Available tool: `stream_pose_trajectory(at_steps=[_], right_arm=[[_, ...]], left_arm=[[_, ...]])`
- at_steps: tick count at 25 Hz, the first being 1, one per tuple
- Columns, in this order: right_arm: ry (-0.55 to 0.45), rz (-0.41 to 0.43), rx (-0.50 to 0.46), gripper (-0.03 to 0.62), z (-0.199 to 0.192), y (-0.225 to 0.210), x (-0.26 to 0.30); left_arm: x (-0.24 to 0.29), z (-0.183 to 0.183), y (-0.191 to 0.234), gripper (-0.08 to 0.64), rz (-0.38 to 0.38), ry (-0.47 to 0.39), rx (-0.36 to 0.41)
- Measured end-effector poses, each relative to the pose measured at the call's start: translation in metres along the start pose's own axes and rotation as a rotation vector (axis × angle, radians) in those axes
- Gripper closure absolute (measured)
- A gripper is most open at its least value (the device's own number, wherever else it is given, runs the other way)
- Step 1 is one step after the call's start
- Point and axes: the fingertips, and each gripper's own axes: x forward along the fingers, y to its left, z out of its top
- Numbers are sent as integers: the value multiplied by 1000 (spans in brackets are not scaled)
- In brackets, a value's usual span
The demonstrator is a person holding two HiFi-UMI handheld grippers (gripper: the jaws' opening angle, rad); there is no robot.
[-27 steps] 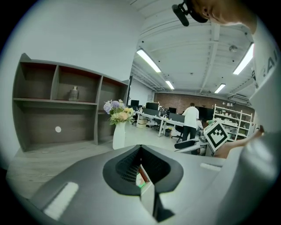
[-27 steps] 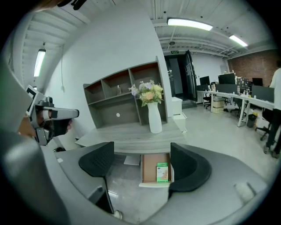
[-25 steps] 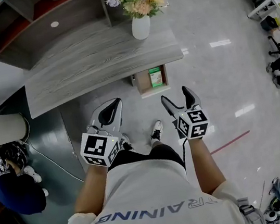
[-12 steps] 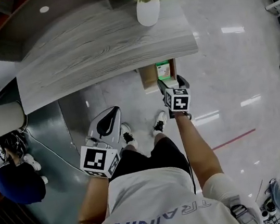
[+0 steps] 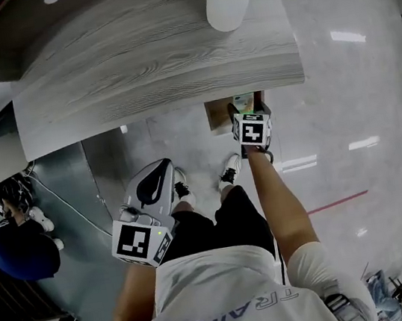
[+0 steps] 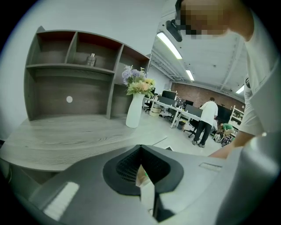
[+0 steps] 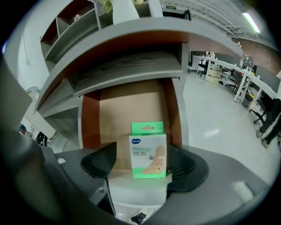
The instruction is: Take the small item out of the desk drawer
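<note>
Lowered since before, the right claw (image 7: pixel 140 163) is straddling the green box (image 7: pixel 148 151) at the drawer's (image 7: pixel 131 103) front edge, jaws wide, just narrowing, not gripping; the left claw (image 6: pixel 141 151) is hanging closed.

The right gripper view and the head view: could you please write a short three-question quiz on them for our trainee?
1. True or false: the box is in the open drawer under the desk.
2. What stands on the desk? A a laptop; B a vase of flowers; C a mug.
3. Do the jaws of the right gripper press on the box?

Key: 1 true. 2 B. 3 No: they stand apart on either side of it, having just been closing.
</note>
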Motion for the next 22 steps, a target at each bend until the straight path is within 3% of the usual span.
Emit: stream_pose_trajectory(at_steps=[5,15,22], right_arm=[[36,-18,-13,230,-3,1,16],[90,-160,-20,199,-9,-4,24],[93,-173,-23,197,-7,-4,28]], left_arm=[[9,-5,5,560,8,17,-28],[10,-13,11,560,7,37,-46],[0,-22,19,560,12,45,-55]])
